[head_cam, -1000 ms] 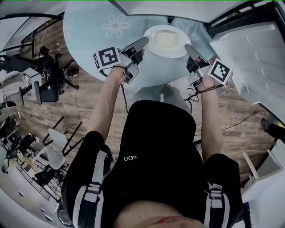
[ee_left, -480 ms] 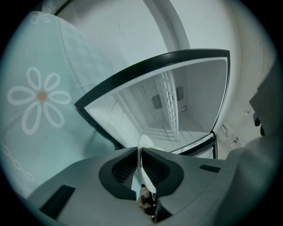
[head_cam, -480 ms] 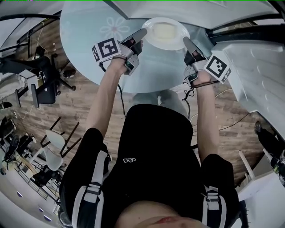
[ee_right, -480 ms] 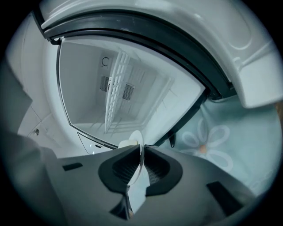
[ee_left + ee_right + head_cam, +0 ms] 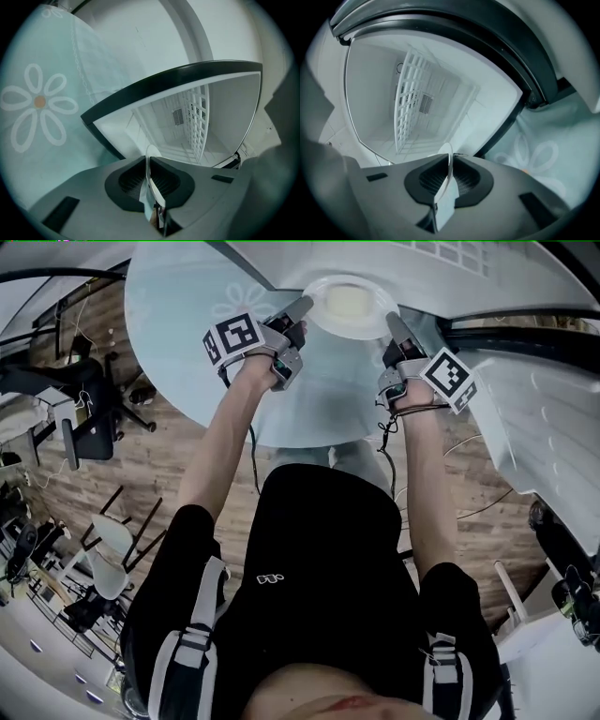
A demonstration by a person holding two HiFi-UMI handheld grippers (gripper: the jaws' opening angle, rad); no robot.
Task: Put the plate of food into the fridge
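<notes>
A white plate (image 5: 367,324) with pale yellow food (image 5: 347,302) is held between both grippers at the far edge of the round table (image 5: 187,315). My left gripper (image 5: 305,306) is shut on the plate's left rim and my right gripper (image 5: 389,322) on its right rim. In the left gripper view the rim (image 5: 151,154) stands edge-on between the jaws of the left gripper (image 5: 148,164). It shows the same way (image 5: 449,157) in the right gripper (image 5: 450,164). Ahead, the open fridge (image 5: 187,122) shows a white inside with a wire shelf (image 5: 410,108).
The table wears a pale blue cloth with a flower print (image 5: 37,108). A white fridge door or panel (image 5: 544,399) stands at the right. A black office chair (image 5: 94,418), cables and white chairs (image 5: 108,559) stand on the wood floor at the left.
Both grippers have carried the plate forward, away from my body and closer to the fridge opening. The grips on the rim look the same.
</notes>
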